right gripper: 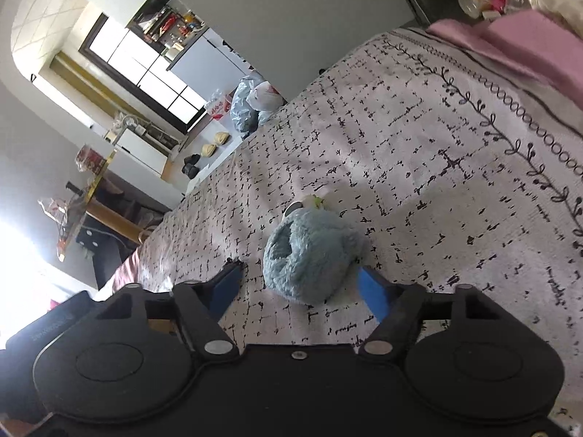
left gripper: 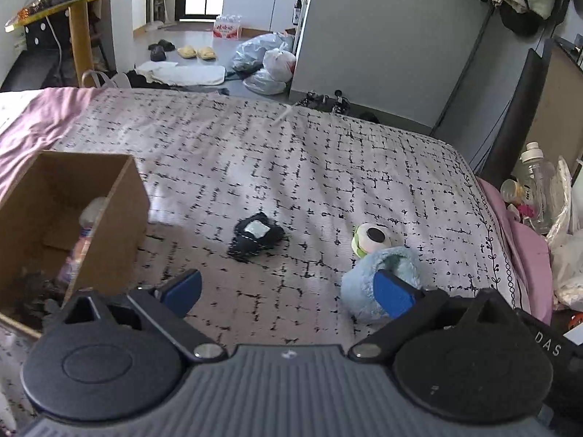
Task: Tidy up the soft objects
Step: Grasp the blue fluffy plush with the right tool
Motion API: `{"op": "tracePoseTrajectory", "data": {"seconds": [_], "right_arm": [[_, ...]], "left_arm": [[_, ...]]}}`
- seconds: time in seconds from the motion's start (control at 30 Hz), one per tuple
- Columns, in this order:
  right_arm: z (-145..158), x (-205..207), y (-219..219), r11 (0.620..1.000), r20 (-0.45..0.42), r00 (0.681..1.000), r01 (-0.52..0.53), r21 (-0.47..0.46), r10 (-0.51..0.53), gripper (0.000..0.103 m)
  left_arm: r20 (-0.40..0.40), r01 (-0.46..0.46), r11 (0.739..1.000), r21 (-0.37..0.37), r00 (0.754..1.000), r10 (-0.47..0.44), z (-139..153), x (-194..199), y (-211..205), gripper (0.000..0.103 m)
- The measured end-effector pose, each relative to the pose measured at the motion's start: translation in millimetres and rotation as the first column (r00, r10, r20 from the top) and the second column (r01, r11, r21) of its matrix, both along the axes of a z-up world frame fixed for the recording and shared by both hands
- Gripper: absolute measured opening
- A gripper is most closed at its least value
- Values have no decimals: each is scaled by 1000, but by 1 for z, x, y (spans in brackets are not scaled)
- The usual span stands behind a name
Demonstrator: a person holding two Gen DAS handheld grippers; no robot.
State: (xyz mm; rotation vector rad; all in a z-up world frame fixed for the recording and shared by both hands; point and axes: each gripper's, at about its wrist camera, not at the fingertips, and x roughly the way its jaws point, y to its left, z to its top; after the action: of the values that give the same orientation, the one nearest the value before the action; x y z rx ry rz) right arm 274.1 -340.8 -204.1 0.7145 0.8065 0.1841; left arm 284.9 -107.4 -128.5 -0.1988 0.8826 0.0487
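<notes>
Left claw: fingers spread wide, nothing between them, hovering over the patterned bed. Cardboard box just left of its left finger (a bottle and dark items inside). Black soft item lies ahead of the claw; blue plush sits behind its right fingertip, with a white-green toy touching the plush's far side.

Right claw: wide, empty. Blue plush lies on the bed between and just beyond its fingertips; contact cannot be told.
</notes>
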Motion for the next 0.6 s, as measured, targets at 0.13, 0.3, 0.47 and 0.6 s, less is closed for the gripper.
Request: {"op": "tracePoseTrajectory", "data": {"seconds": [0.13,0.3,0.47,0.6], "right_arm": [[-11,7,-7,999,-19,1000,22,34,-21,55],[-22,16,-6,998,-41,999,16,62,-13,48],[-29,27,-3,998,-56,998,14,67,-10,43],[-36,35,0,997,-79,997,12,72,-6,36]], "left_arm": [[0,5,1000,-13,1000,-5,-10,13,-9,98],[-21,18,999,-37,1000,-19,-24,28,-18,87],[-44,36,996,-81,998,-40,-39,39,-24,70],[-62,45,992,-115,997,-53,-49,48,-29,61]]}}
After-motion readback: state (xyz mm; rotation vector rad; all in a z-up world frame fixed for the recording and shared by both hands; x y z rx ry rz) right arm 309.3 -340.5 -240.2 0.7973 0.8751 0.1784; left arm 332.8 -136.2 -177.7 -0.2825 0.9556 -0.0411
